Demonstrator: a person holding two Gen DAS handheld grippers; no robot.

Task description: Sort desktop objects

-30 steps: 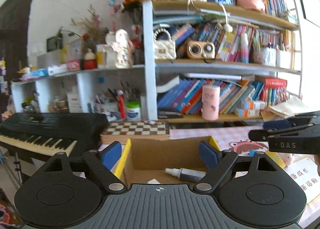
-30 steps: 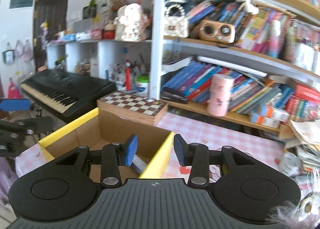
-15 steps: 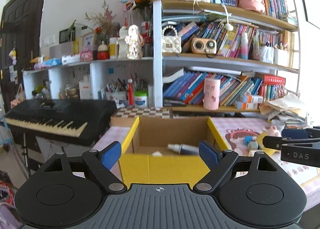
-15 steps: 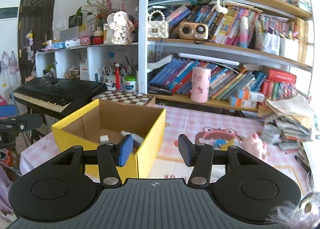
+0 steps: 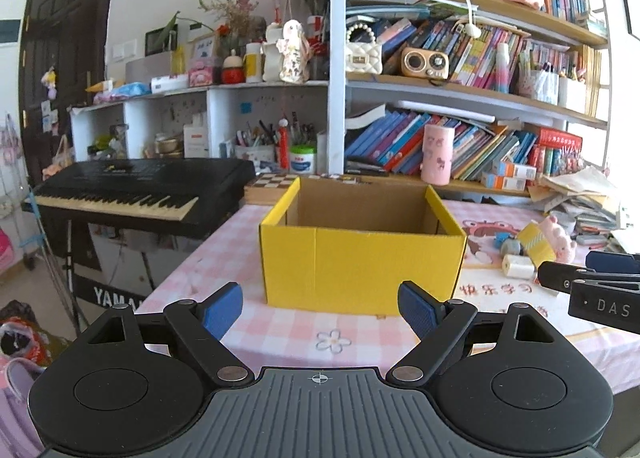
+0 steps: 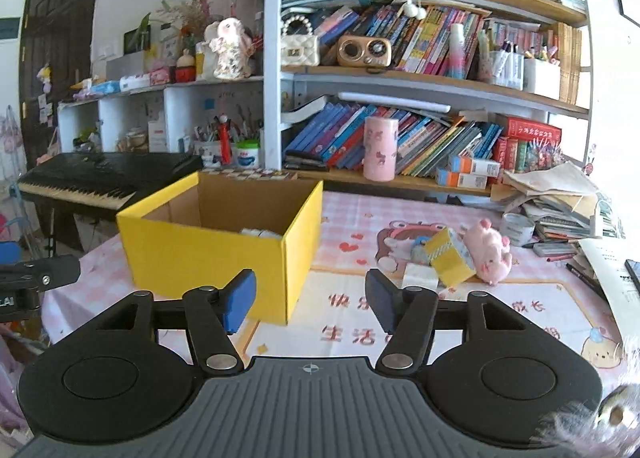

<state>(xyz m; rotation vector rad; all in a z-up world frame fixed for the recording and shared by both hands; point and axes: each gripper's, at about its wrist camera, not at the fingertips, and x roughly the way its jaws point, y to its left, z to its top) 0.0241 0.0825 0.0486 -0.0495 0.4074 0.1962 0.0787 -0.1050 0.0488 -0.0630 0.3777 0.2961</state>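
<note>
A yellow cardboard box point(image 5: 362, 262) stands open on the pink checked table point(image 5: 296, 332); it also shows in the right wrist view point(image 6: 224, 254), with small white items inside point(image 6: 260, 233). My left gripper point(image 5: 322, 312) is open and empty, just in front of the box. My right gripper point(image 6: 310, 300) is open and empty, to the right of the box. A pink pig toy point(image 6: 490, 252), a yellow striped block point(image 6: 450, 258), a white roll point(image 6: 420, 276) and a small blue item point(image 6: 418, 252) lie on the mat to the right.
A black keyboard point(image 5: 136, 193) stands left of the table. A chessboard point(image 5: 268, 185) lies behind the box. Bookshelves point(image 5: 460, 97) and a pink cup point(image 5: 438, 153) are at the back. Papers and books point(image 6: 560, 205) are piled at the right; pens point(image 6: 554, 256) lie nearby.
Both grippers have pulled back and away from the box, which now sits farther off and lower in view. Both stayed open.
</note>
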